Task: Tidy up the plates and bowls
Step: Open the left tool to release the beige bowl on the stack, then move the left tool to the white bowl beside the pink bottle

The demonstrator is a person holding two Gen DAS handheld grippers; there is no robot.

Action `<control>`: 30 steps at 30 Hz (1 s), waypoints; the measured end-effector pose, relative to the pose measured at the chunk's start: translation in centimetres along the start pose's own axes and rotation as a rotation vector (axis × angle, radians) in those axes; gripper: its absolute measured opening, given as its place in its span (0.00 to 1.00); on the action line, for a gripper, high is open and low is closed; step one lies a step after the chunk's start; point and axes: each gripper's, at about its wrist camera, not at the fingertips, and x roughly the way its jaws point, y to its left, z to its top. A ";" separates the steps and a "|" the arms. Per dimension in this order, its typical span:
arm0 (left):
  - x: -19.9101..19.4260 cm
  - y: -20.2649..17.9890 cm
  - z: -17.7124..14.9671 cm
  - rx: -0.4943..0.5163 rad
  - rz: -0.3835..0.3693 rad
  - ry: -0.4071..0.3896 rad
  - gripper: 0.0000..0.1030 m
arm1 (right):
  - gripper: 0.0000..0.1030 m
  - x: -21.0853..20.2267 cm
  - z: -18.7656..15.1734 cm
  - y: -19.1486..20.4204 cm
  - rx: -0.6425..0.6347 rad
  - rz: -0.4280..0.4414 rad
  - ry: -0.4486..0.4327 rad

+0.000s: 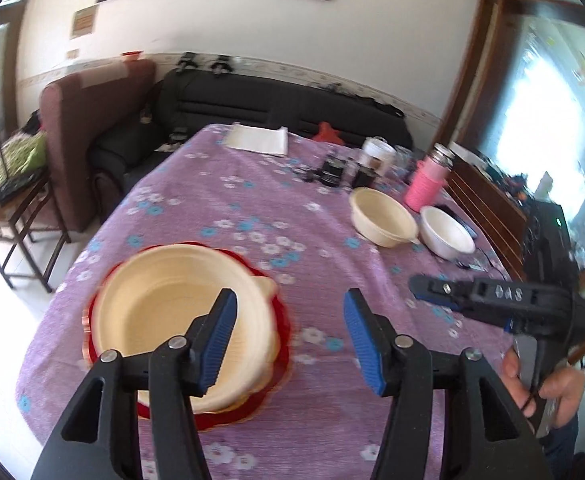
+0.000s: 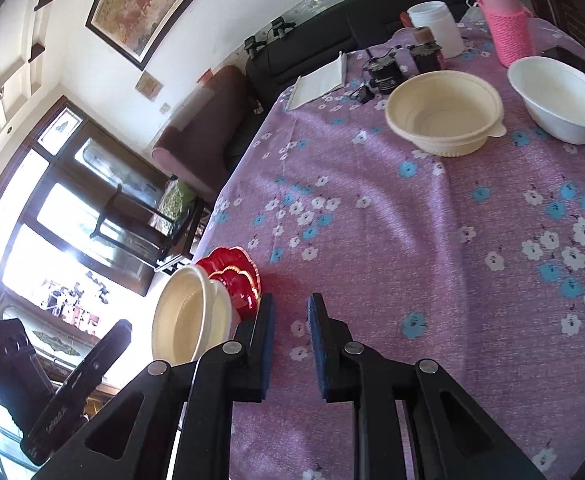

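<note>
Purple cloth with white and blue flowers covers the table (image 1: pixel 220 184), and on it we see the dishes in two groups. Near the table's left edge a cream bowl (image 1: pixel 164 312) sits inside a red scalloped plate (image 1: pixel 252 408); both look smeared in the left wrist view. Our left gripper (image 1: pixel 290 332) hangs above this stack with its blue pads well apart, holding nothing, one pad in front of the bowl's inside and the other over bare cloth. Our right gripper (image 2: pixel 291 344) shows a narrow gap between its pads, and only cloth lies behind that gap, so it grips nothing. Farther across the table a second cream bowl (image 2: pixel 444 116) stands just beside a white bowl (image 2: pixel 560 100), not quite touching. A pink-sleeved flask (image 2: pixel 506 28) stands behind them.
</note>
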 end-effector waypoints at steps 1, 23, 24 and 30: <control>0.6 -1.6 -0.2 0.031 -0.026 0.018 0.56 | 0.27 -0.7 0.2 -0.8 0.016 -0.005 -0.016; 16.9 -10.6 -5.9 0.172 -0.068 0.274 0.70 | 0.35 -11.9 9.8 -21.6 0.365 -0.371 -0.299; 17.1 -10.3 -6.0 0.157 -0.070 0.286 0.70 | 0.31 -11.4 10.4 -22.4 0.384 -0.364 -0.288; 17.0 -10.4 -6.0 0.163 -0.066 0.280 0.71 | 0.29 -8.8 12.3 -25.5 0.446 -0.381 -0.255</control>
